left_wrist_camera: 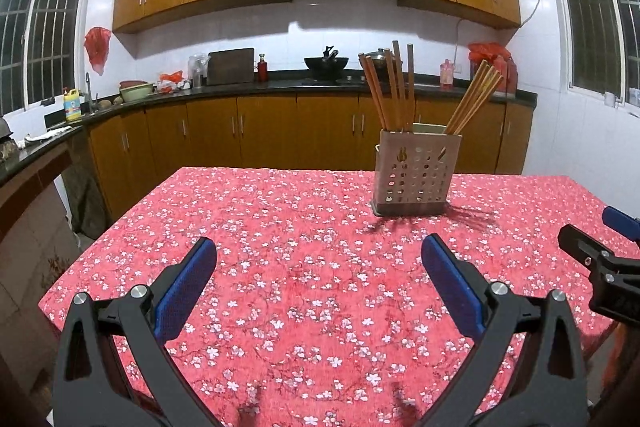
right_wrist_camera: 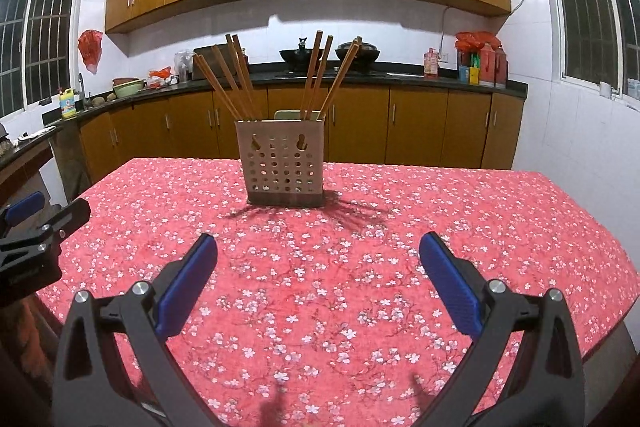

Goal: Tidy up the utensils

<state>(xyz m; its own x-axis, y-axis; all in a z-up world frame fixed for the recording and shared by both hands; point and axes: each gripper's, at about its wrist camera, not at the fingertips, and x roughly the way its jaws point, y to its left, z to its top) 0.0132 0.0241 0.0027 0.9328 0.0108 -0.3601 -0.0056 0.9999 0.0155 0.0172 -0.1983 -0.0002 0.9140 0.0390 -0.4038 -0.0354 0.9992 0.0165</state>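
A perforated metal utensil holder (left_wrist_camera: 414, 173) (right_wrist_camera: 283, 167) stands upright near the far edge of the table (left_wrist_camera: 280, 299) (right_wrist_camera: 500, 227), which wears a red floral cloth. Several wooden chopsticks (left_wrist_camera: 394, 91) (right_wrist_camera: 236, 79) stick up out of it in two fanned bunches. My left gripper (left_wrist_camera: 319, 247) hovers low over the cloth, open and empty, with the holder ahead and to its right. My right gripper (right_wrist_camera: 318, 245) is open and empty too, facing the holder head-on. Each gripper shows at the side edge of the other's view: the right gripper (left_wrist_camera: 600, 239) and the left gripper (right_wrist_camera: 44, 213).
Wooden cabinets and a dark counter (right_wrist_camera: 360, 75) run along the back wall, with woks (right_wrist_camera: 304, 57) on the stove, bottles and red bags. A sink area with a yellow bottle (left_wrist_camera: 72, 104) lies at the left. Barred windows flank the room.
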